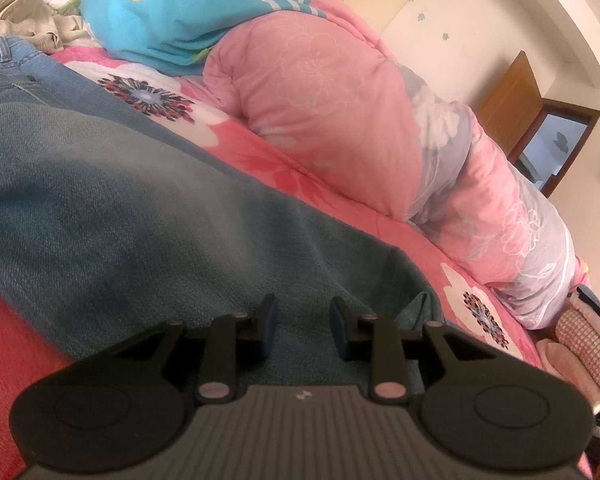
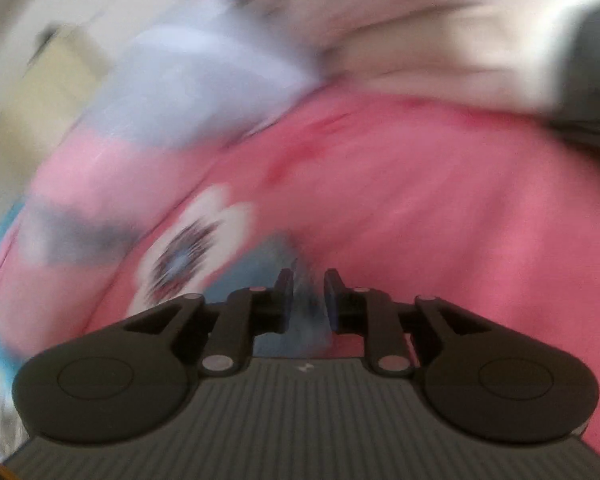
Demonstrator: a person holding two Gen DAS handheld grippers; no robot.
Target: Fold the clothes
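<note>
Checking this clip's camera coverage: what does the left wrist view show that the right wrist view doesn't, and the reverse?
Left wrist only: the jeans spread flat on the bed, the left gripper open above them, a rolled pink quilt, a turquoise garment, a wooden door.
Right wrist only: the right gripper with a blurred strip of light blue fabric between its fingers.
Both: the pink flowered bedsheet.

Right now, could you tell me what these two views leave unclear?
- Right wrist view: motion blur smears the blue cloth between the right gripper fingers; grip unclear.
- Left wrist view: the left gripper body hides the jeans hem.
- Left wrist view: frame edge cuts the clothes pile.
</note>
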